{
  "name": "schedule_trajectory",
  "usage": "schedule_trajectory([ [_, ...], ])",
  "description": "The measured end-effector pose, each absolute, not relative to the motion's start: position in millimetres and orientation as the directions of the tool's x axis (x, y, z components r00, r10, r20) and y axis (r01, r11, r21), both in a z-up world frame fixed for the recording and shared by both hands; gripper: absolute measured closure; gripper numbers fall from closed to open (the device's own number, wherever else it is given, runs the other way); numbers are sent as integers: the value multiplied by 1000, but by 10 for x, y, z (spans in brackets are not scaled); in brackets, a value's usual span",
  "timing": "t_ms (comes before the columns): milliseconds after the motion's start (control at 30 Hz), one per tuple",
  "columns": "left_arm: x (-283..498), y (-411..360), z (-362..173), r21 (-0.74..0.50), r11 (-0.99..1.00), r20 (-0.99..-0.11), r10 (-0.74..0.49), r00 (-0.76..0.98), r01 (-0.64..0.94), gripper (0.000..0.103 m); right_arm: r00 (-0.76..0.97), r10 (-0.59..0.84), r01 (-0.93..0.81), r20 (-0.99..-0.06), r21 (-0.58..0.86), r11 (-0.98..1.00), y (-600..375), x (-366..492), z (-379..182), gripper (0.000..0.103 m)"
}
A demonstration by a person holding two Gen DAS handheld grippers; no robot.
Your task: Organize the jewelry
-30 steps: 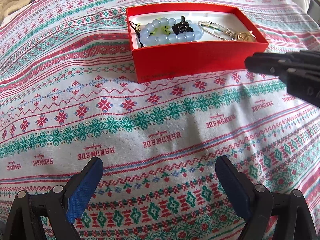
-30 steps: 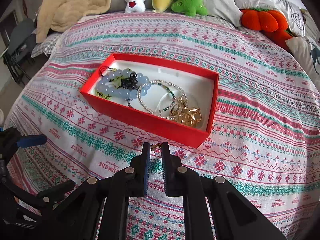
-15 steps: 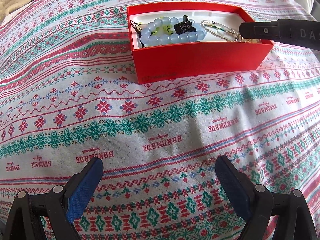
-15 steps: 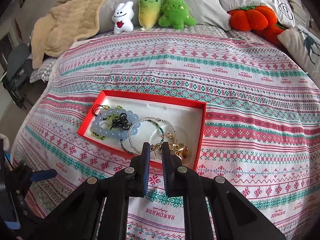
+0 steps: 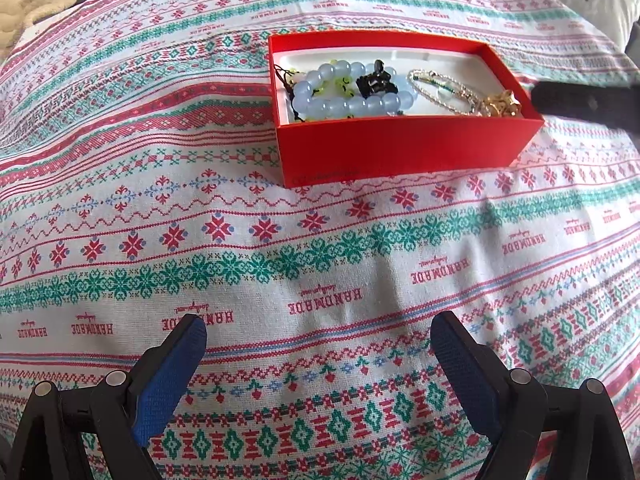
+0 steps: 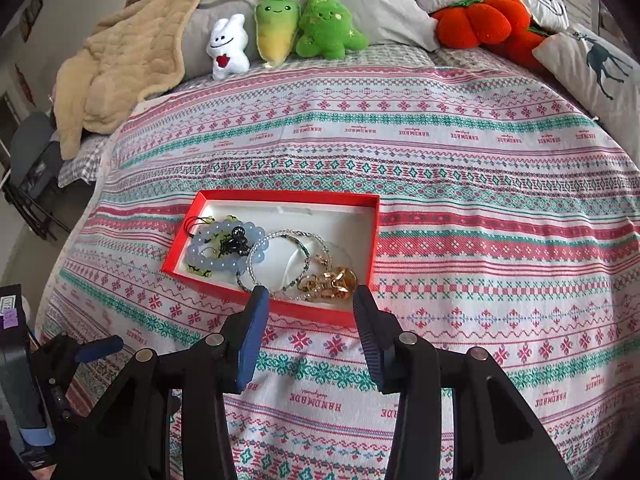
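Now right gripper (image 6: pixel 306 300) jaws parted, previously closed; red box (image 6: pixel 362 240) unmoved

The white woven bedspread with red and green bands (image 5: pixel 320 248) carries the red word "HANDMADE", repeated along its stripes. A faint imprint on the red cardboard box's (image 5: pixel 400 152) front wall is illegible.

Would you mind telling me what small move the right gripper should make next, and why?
Probably draw the right gripper back from the red box: its fingers stand open and empty, and the gold piece already lies inside.
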State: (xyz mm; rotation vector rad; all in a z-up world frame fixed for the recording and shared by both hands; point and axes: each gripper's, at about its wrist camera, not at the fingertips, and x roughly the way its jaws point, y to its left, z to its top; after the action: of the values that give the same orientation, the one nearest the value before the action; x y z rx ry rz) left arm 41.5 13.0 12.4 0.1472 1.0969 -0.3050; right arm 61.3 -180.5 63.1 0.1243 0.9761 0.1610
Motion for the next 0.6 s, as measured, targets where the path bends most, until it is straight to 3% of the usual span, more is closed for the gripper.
schedule_trajectory([
  [233,390,185,143,-37,968,-892,-144,429,247,8,504,134,-57,-853,121,991,-1829,331,621,43],
  [400,371,178,146,-17,981,-891,-103,443,195,1,462,64,-1,-884,72,997,-1835,146,549,18],
  [600,355,175,154,8,987,-887,-66,458,157,1,431,35,10,-902,43,999,-1739,-1,466,4],
])
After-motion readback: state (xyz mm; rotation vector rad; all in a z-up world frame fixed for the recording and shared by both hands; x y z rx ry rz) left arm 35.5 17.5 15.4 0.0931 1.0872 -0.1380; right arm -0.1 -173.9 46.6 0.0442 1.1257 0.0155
